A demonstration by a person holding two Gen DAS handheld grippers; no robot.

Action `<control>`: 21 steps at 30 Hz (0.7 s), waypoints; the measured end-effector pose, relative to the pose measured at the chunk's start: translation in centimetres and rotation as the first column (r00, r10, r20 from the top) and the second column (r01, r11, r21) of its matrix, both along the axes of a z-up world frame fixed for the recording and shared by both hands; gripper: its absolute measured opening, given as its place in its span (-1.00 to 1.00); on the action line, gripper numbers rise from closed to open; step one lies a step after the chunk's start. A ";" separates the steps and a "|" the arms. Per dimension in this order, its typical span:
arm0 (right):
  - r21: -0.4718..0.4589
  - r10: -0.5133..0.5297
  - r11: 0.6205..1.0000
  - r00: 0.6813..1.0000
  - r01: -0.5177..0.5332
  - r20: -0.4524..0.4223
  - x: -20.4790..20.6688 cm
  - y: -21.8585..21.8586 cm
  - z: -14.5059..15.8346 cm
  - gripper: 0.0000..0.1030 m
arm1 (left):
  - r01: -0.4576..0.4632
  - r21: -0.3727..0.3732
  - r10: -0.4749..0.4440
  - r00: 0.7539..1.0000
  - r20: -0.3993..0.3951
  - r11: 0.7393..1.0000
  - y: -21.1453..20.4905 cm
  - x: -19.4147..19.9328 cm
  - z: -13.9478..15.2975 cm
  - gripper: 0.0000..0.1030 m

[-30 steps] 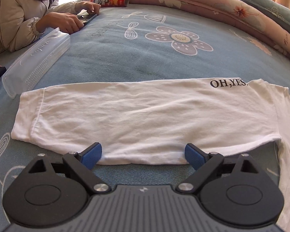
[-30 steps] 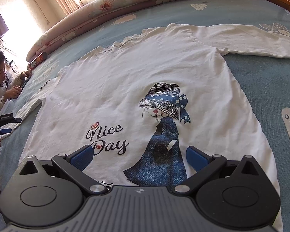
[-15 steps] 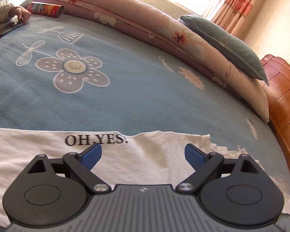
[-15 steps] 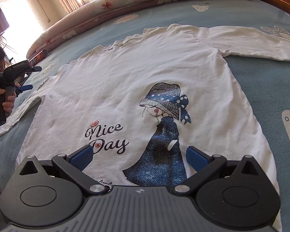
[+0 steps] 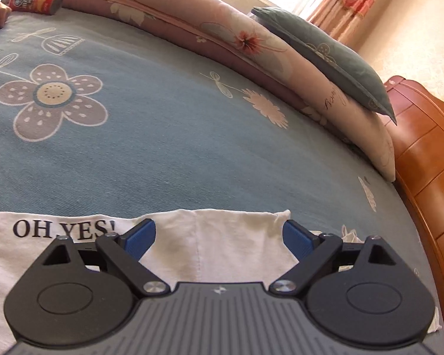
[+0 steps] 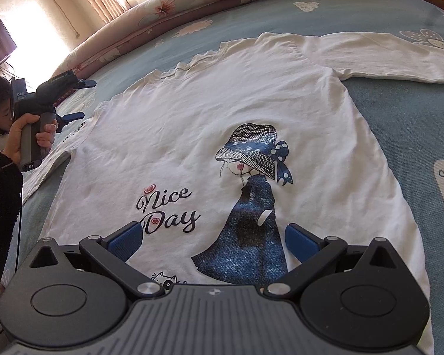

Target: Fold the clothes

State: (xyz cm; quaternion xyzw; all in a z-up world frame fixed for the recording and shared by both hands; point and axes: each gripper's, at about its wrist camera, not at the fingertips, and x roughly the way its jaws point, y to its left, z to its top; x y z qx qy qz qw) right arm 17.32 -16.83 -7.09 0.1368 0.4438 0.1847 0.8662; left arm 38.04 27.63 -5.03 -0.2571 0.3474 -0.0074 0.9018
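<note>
On the blue bed the white shirt lies flat, not folded yet, and both the left gripper and right gripper gape wide, holding nothing.

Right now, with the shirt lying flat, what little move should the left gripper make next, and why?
Probably ease down and close on the shoulder. The left gripper is open over the shirt, beside the "OH,YES!" print at the shoulder, holding nothing. The shirt lies spread out, unfolded, so a fold likely starts with a grip there.
</note>
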 end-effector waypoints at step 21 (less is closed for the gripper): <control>0.009 0.014 1.000 1.000 -0.014 0.006 -0.3 0.2 0.3 1.00 | 0.039 0.207 -0.027 0.998 -0.057 0.978 -4.8 -2.4 6.7 0.80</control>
